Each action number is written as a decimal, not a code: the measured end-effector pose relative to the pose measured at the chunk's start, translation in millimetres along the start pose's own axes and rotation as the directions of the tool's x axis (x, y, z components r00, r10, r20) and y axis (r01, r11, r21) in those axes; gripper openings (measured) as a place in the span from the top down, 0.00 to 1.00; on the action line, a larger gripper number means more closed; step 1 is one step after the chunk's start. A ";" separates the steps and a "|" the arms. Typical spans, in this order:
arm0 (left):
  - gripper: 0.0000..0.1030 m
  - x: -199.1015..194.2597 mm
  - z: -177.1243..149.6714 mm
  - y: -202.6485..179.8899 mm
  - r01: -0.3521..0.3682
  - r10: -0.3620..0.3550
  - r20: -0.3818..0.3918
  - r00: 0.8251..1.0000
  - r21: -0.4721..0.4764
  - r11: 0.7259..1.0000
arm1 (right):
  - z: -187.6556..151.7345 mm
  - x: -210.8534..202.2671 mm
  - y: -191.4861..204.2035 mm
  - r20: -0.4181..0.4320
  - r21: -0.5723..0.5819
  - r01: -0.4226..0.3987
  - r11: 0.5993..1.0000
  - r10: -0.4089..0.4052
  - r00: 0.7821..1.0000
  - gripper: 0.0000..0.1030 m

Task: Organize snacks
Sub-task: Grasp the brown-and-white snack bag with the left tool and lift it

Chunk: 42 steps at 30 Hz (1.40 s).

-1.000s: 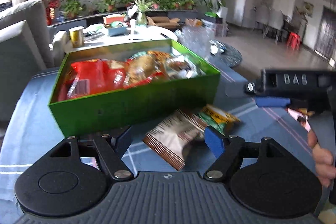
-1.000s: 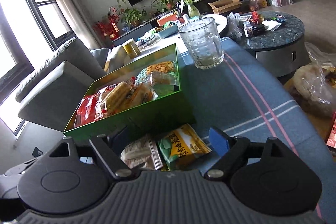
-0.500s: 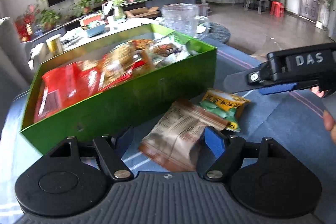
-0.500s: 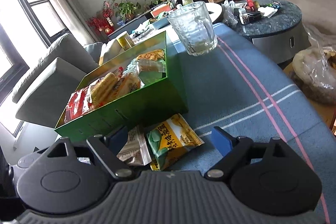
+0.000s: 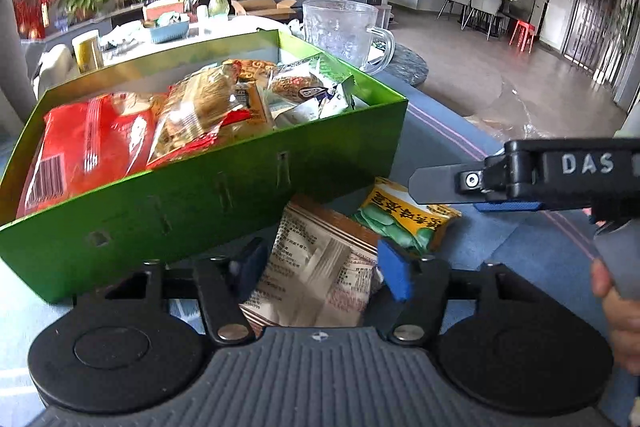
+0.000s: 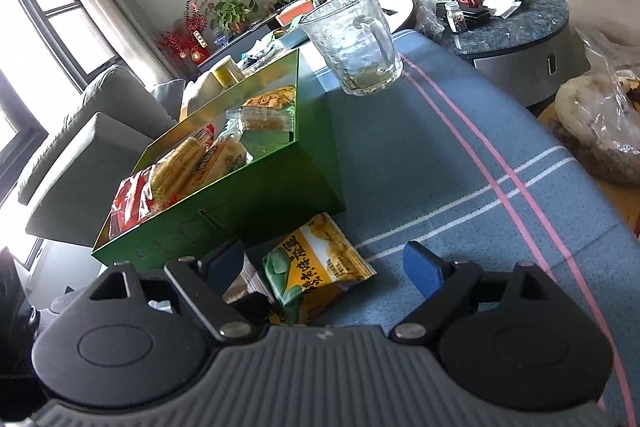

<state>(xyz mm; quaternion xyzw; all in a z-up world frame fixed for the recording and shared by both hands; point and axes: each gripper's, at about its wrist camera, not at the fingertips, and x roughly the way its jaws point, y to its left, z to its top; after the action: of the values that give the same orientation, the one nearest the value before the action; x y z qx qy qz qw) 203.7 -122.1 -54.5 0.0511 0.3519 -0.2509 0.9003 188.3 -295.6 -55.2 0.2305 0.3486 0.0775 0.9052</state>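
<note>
A green box (image 5: 192, 195) full of snack packs stands on the blue tablecloth; it also shows in the right wrist view (image 6: 256, 195). In front of it lie a brown-and-white packet (image 5: 316, 267) and a yellow-green packet (image 5: 404, 215). My left gripper (image 5: 320, 265) is open, its fingers on either side of the brown packet. My right gripper (image 6: 324, 263) is open around the yellow-green packet (image 6: 316, 267). The right gripper also shows from the side in the left wrist view (image 5: 472, 191), just above that packet.
A glass mug (image 6: 356, 43) stands on the cloth behind the box. A round dark coffee table (image 6: 516, 15) with clutter is at the far right. A grey sofa (image 6: 88, 147) is to the left. A plastic bag (image 6: 600, 123) lies on the floor at right.
Both grippers have come lower and closer to the two packets. The left fingers now straddle the brown packet. The right fingers now straddle the yellow-green one.
</note>
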 end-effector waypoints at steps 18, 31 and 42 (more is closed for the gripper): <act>0.38 -39.5 -31.7 -0.2 -0.064 0.065 0.022 0.998 -0.036 0.997 | -1.2 20.2 19.3 -0.024 -0.074 0.032 0.997 -0.034 0.999 0.25; 0.31 -47.8 -37.5 -4.7 -0.017 0.018 0.018 1.000 -0.057 0.998 | -4.6 10.5 20.3 -0.062 -0.069 -0.130 0.989 0.126 0.990 0.25; 0.30 -38.7 -42.1 -16.4 0.011 -0.011 -0.011 1.000 0.009 1.000 | 1.5 4.5 3.1 -0.042 -0.010 -0.074 0.997 0.073 0.996 0.25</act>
<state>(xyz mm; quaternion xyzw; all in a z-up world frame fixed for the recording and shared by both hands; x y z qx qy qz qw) 145.8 -108.9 -59.0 0.0545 0.3560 -0.2573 0.8967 192.7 -292.1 -55.4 0.2362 0.3580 0.1176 0.8957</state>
